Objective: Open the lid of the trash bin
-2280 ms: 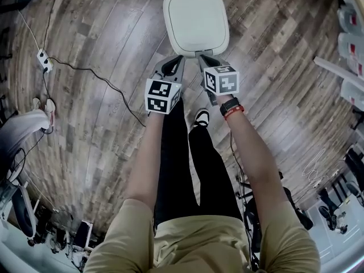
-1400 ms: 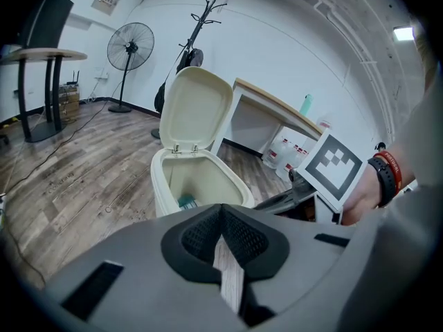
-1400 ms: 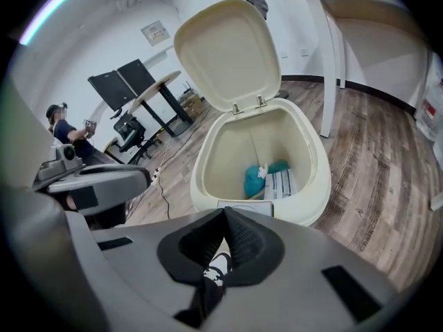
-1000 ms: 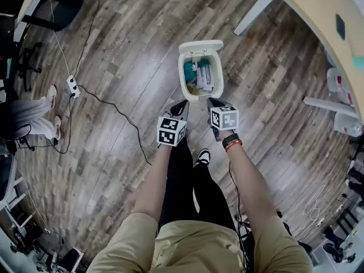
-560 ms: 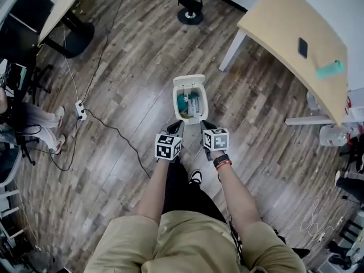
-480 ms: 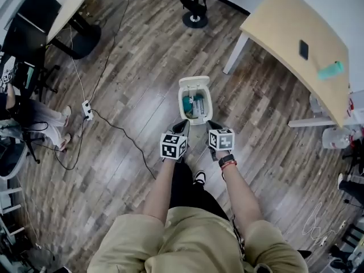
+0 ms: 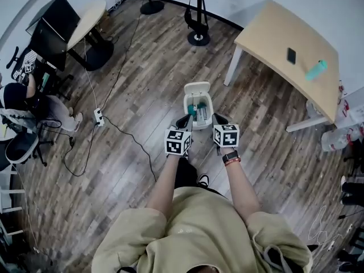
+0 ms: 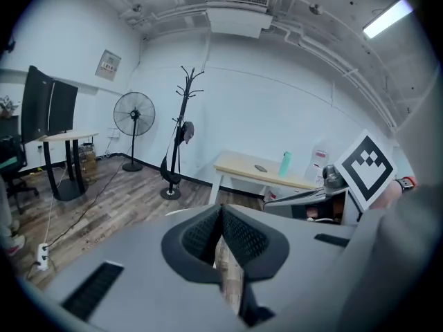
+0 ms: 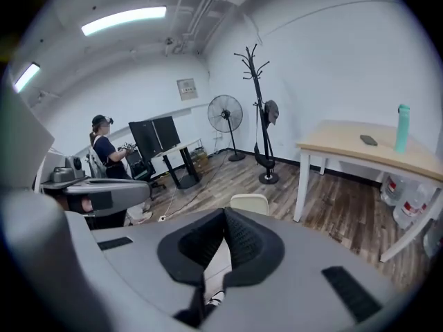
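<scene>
Trash bin (image 7: 211,111) stands on the wood floor (image 7: 131,95), directly ahead of the person, near the leg of a light wooden table (image 7: 273,33). Lid (image 7: 197,88) is open, tipped up at the bin's far edge; in the right gripper view it shows as a pale upright panel just beyond the jaw tips. Inside the bin: a teal item (image 7: 192,110) among pale pieces, too small to identify. Left gripper (image 7: 185,120) is held low at the bin's near-left corner, right gripper (image 7: 219,120) at the near-right corner; whether either touches the rim cannot be told from the head view. Left gripper view: jaws together at the tips, nothing between them. Right gripper view: same, jaws closed tip to tip, nothing held. Table carries a dark phone (image 7: 291,56) and a teal bottle (image 7: 314,70), well apart from the bin. A black cable (image 7: 128,135) runs across the floor from a power strip (image 7: 99,117) on the left. Farther left, a desk with a monitor (image 7: 54,30) and a seated person (image 7: 17,95). Coat stand (image 8: 183,130) and pedestal fan (image 8: 133,113) stand by the far wall.
</scene>
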Action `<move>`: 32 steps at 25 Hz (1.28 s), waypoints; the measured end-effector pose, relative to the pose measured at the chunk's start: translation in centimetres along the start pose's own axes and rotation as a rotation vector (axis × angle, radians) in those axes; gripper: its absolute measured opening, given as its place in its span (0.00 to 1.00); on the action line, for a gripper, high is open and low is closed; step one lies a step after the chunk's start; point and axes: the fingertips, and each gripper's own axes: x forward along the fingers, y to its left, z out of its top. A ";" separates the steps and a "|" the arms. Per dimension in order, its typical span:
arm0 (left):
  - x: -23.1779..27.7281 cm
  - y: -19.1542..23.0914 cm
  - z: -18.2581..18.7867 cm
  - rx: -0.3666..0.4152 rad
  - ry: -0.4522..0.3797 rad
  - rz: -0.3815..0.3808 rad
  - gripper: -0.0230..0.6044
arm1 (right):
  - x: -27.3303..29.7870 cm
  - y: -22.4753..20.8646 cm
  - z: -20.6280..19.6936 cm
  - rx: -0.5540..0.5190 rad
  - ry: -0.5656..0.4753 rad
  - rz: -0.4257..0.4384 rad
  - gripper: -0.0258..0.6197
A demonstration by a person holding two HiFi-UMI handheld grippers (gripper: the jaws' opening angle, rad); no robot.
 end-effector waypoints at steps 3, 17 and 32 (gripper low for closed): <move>-3.0 -2.2 1.9 0.022 -0.051 0.001 0.07 | -4.5 1.0 1.9 -0.016 -0.070 -0.011 0.06; -14.3 -8.4 6.7 0.101 -0.265 0.051 0.07 | -18.2 4.7 4.5 -0.076 -0.314 0.010 0.06; -17.2 -10.8 9.0 0.141 -0.375 0.061 0.07 | -22.6 6.1 6.6 -0.118 -0.443 0.027 0.06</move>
